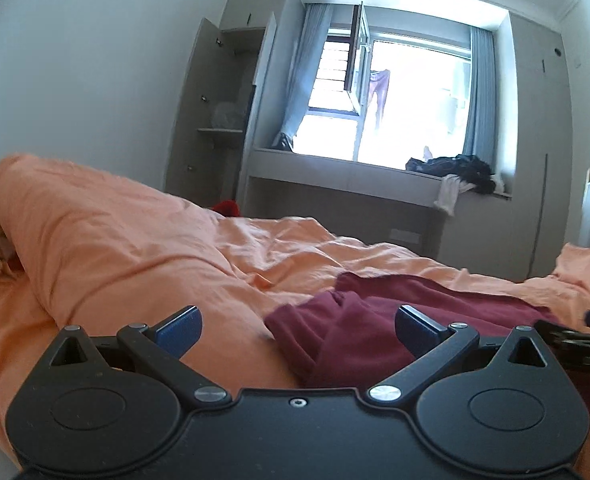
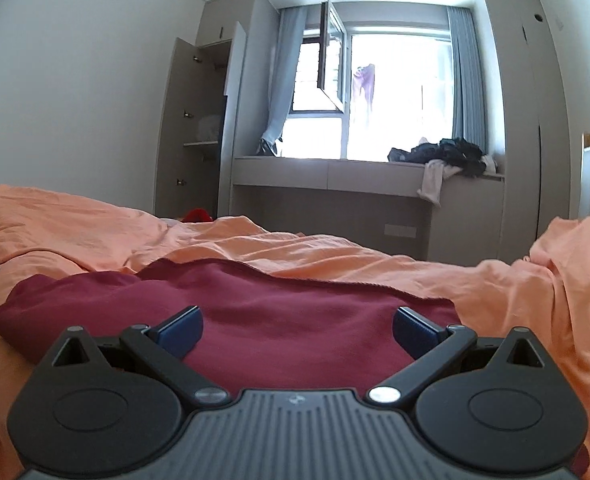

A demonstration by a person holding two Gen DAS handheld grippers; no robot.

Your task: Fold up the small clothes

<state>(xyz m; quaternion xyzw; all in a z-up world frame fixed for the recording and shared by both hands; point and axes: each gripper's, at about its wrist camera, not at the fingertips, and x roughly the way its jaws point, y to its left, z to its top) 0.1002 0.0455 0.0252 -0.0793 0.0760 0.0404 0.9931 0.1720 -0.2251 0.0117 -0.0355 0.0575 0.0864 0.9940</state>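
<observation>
Left hand-held gripper [image 1: 298,330] and right hand-held gripper [image 2: 297,330], both wide open and empty, above maroon garment [image 2: 279,312] on orange bedsheet [image 2: 375,260]; no legible writing.

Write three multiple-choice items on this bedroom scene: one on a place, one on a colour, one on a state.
1. Where does the dark red cloth garment lie?
A. on the orange bed cover
B. on the window ledge
C. inside the wardrobe

2. What colour are the gripper finger pads?
A. yellow
B. blue
C. white

3. How does the left gripper stand?
A. shut on the garment
B. shut on nothing
C. open

Key: 1 A, orange bed cover surrounds it; 2 B, both wrist views show blue pads; 3 C, its fingers stand wide apart, as do the right gripper's.
</observation>
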